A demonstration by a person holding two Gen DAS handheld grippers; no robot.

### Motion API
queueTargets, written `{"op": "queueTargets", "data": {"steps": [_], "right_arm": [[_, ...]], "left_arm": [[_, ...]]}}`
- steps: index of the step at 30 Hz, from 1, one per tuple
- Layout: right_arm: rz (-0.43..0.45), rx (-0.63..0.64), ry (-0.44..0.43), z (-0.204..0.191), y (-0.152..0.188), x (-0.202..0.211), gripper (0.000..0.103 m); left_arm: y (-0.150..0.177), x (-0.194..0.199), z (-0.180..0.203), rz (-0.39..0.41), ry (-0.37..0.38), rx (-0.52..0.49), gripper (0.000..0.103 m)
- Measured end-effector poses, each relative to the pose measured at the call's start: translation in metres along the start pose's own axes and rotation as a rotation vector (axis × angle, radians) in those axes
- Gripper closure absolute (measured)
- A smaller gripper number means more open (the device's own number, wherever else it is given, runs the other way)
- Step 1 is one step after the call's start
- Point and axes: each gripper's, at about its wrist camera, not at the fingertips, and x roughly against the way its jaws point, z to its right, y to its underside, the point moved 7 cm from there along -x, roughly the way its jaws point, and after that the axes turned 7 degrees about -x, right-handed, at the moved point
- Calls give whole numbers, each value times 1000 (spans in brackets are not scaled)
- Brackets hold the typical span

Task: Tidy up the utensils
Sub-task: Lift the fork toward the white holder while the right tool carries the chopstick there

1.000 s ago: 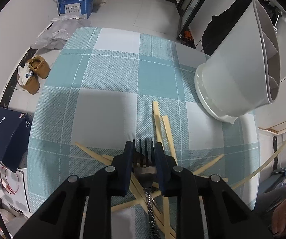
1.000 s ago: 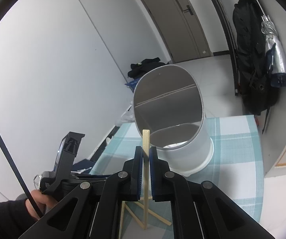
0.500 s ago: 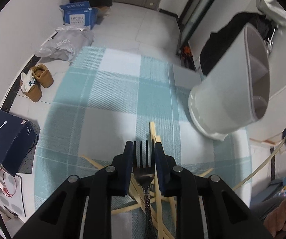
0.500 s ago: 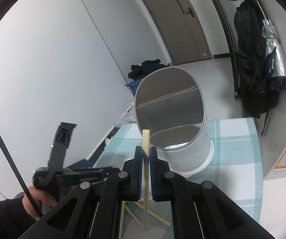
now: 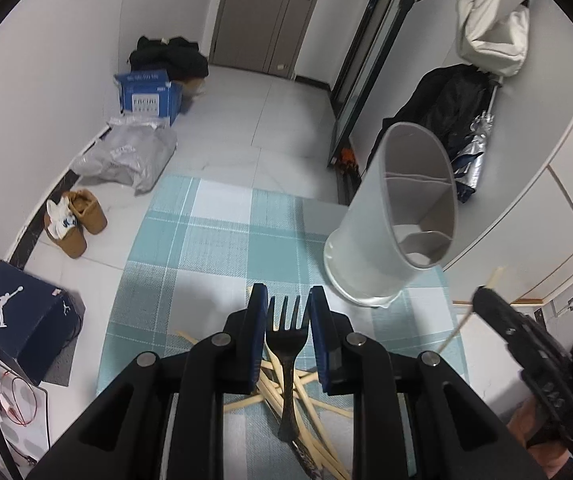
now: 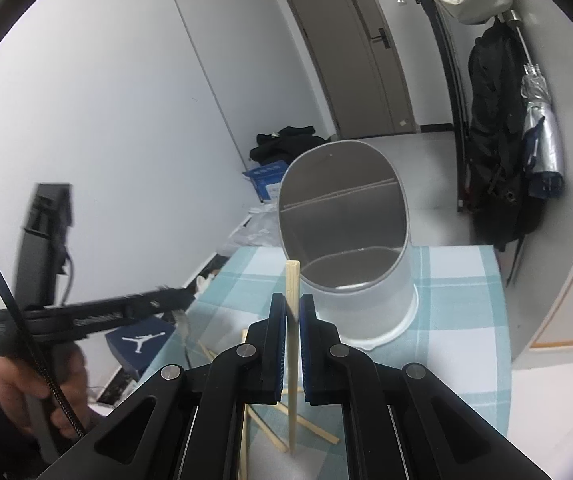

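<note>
Black fork (image 5: 286, 344) between left claw (image 5: 286, 308) pads

Even indoor light; sharp; fisheye-bent, vignetted edges.

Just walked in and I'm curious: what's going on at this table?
A person is sorting utensils with a pair of tongs in each hand. The left tongs grip a dark fork, lifted above a heap of chopsticks on the checked cloth. The right tongs pinch one chopstick. The white holder looks empty.
</note>
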Motion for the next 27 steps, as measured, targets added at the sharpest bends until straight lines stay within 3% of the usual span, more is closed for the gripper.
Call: {"op": "queueTargets", "data": {"steps": [12,21,27], "right_arm": [[54,5,50,-8,8,24,97],[101,5,65,-10,1,44,97],[149,-9,51,-5,-19,65,97]], "left_arm": [[4,30,15,48,2,-38,86],[1,43,31,33,15,-80,86],[-28,71,52,76,87,-108,86]]}}
